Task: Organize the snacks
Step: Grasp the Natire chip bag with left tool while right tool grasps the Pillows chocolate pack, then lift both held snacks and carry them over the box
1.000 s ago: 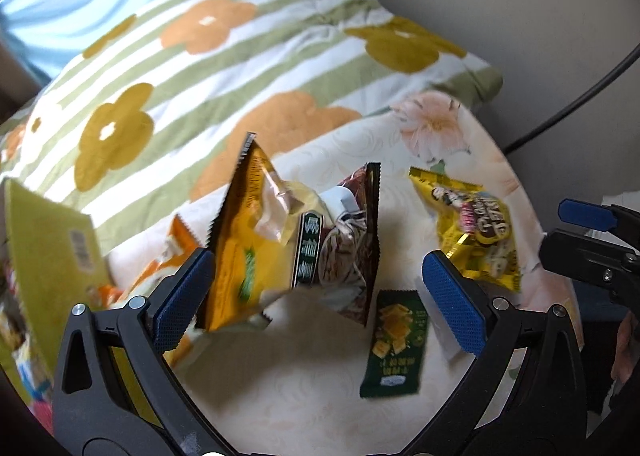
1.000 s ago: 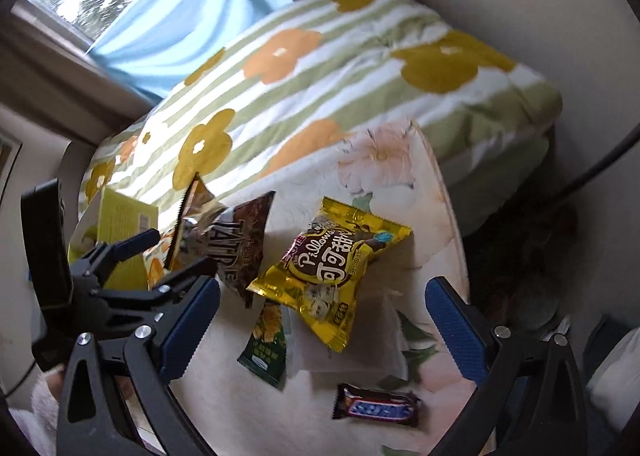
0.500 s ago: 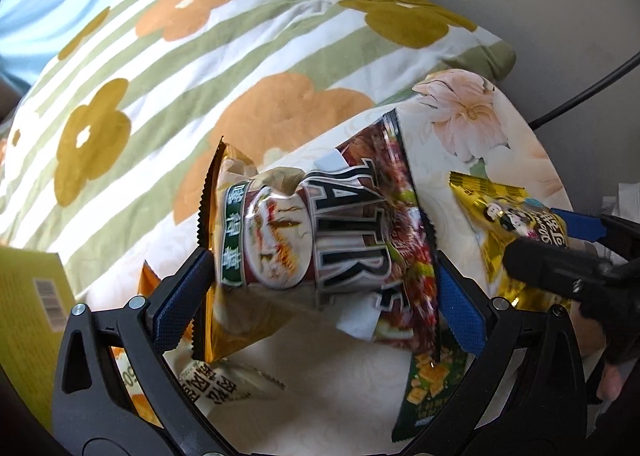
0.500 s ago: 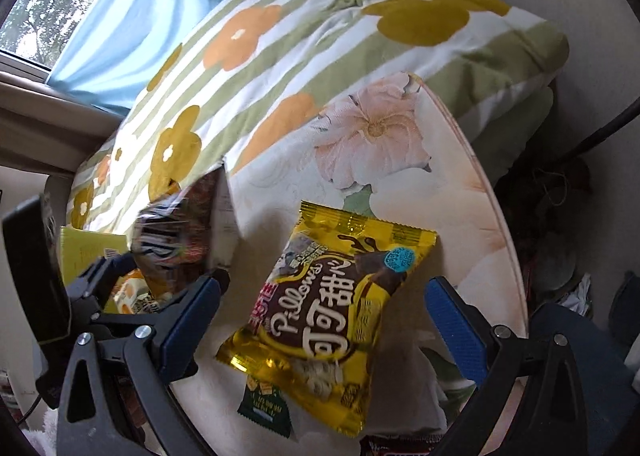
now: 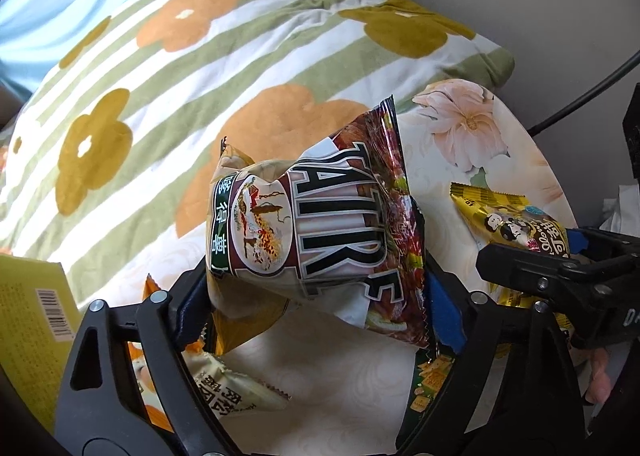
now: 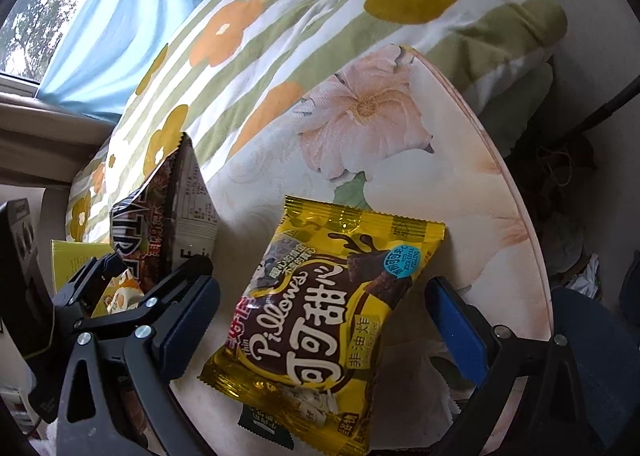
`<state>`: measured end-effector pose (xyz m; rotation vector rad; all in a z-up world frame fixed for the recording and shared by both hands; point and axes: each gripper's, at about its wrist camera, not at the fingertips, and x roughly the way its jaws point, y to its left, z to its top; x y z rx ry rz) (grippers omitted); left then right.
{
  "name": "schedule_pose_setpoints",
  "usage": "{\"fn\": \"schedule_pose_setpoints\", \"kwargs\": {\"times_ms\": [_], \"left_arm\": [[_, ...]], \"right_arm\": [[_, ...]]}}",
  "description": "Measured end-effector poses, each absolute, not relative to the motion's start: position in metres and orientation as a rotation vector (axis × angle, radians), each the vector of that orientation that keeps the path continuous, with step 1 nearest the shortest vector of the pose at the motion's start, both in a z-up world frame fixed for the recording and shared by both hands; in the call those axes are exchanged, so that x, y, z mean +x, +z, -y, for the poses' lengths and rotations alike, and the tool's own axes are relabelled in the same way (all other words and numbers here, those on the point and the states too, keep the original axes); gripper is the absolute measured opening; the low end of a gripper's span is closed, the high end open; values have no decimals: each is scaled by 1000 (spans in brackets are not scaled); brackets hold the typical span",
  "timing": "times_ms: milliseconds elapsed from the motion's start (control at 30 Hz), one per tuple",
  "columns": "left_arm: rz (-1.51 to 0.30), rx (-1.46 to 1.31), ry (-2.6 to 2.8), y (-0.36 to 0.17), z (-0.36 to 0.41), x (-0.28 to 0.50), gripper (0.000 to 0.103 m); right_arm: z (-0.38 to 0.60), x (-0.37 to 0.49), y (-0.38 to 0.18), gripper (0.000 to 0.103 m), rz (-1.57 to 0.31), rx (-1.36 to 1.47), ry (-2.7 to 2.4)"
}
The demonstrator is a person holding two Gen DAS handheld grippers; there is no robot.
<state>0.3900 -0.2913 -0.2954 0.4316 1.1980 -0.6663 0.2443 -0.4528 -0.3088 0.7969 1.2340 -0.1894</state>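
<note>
Snacks lay scattered on our round floral table (image 6: 500, 192), its far edge butted against a striped, flower-printed quilt (image 5: 248, 56). Our left gripper (image 5: 320, 296) was closing on the dark crinkly chip bag (image 5: 320, 224), which stood puffed between its blue pads; the film looked pinched already, so we judged it grasped and being gathered up. Our right gripper (image 6: 320, 316) hung released, jaws wide around the glossy yellow cocoa-pillow packet (image 6: 332, 320), which lay flat near the table's near edge, pads clear of it, probably lined up for the next pick. A small green sachet (image 5: 432, 380) peeked from under it, a pale wrapped sweet (image 5: 236, 388) lay by the left jaw, and a yellow box (image 5: 28, 328) stood at the left edge.
</note>
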Motion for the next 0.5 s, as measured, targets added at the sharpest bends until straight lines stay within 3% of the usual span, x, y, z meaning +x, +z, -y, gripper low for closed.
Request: {"fn": "schedule_pose_setpoints", "kwargs": {"times_ms": [200,267,333,433,500], "left_arm": [[-1189,422,-653,-290,287,388,84],[-1178,423,-646,-286,285,387,84],[-1168,419,-641,-282,284,386,84],[-1157,415,-638,-277,283,385,84],[-1149,413,-637,-272,281,382,84]], "right_arm": [[453,247,-310,97,-1239,798,-192],[454,248,-309,87,-1242,787,-197],[456,248,-307,69,-1238,788,-197],[456,249,-309,53,-1239,806,-171],[452,250,-308,51,-1247,782,-161]]}}
